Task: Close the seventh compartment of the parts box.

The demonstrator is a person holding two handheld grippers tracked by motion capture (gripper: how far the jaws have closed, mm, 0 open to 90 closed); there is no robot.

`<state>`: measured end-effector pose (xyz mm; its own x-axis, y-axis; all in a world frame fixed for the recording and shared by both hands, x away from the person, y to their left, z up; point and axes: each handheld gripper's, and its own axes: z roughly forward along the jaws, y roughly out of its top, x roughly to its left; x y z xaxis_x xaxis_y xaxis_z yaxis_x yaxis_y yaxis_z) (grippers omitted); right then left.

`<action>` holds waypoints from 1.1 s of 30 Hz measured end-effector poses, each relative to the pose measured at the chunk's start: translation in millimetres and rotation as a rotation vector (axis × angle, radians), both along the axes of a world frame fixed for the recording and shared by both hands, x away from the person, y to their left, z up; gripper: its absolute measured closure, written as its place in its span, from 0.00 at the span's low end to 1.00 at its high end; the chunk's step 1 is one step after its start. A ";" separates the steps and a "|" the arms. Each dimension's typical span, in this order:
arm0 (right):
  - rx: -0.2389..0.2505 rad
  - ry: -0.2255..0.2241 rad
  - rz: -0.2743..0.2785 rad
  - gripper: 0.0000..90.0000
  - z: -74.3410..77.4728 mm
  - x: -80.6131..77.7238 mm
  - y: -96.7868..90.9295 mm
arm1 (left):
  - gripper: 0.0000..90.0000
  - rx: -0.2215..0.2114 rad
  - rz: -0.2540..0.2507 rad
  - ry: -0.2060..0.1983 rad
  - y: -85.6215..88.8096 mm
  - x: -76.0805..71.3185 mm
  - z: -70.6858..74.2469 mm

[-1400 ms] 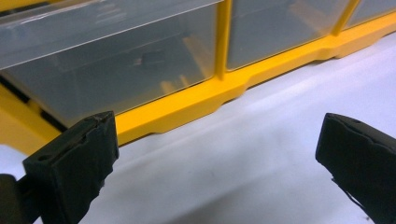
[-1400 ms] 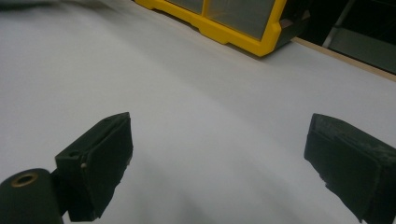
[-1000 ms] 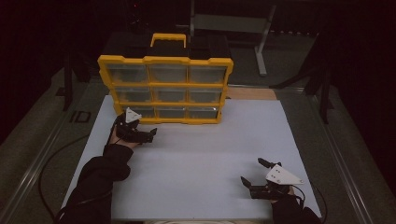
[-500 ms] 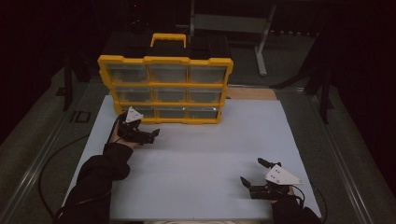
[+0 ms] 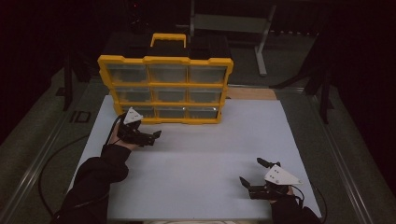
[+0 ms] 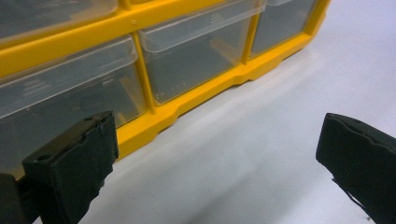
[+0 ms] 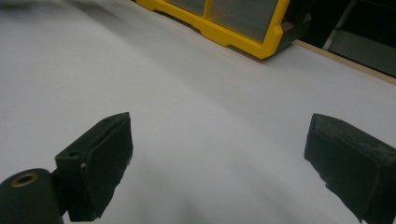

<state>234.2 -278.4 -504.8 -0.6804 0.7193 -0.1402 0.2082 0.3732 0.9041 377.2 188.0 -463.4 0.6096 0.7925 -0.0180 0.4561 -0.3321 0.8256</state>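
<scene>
Left gripper [image 5: 148, 136] sits low at the front left corner of the yellow organizer [image 5: 166, 88], fingers [image 6: 77, 161] spread wide and holding nothing, bare white counter [image 5: 201, 154] showing between them. In the left gripper view the near finger is just beside the organizer's yellow base rail, right under the bottom-row clear drawer [image 6: 60, 102]; whether it touches the rail is hard to tell from this angle. The organizer stands upright at the far edge of the counter, three rows of three clear drawers facing the person, black and yellow handle [image 5: 168, 41] on top. Over on the other side, the right gripper [image 5: 254, 179] hovers near the front right corner of the counter, well apart from the organizer, its fingers [image 7: 95, 165] also wide apart and empty. Plenty of open white surface lies between the two grippers and in front of the drawers. The right gripper is near the counter's front edge. The drawers' contents cannot be made out through the dim plastic, the room behind the organizer is dark, and the person's right forearm is cut off at the bottom of the high view.
</scene>
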 end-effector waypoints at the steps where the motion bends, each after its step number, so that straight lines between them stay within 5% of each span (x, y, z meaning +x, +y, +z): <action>1: -0.002 0.002 0.000 0.09 0.0 0.0 0.2 | 0.00 -0.003 -0.005 -0.002 -0.3 -1.0 0.8; 33: -0.001 0.002 0.005 0.09 0.5 -0.3 1.7 | 0.00 -0.007 -0.053 -0.050 5.5 -46.2 7.9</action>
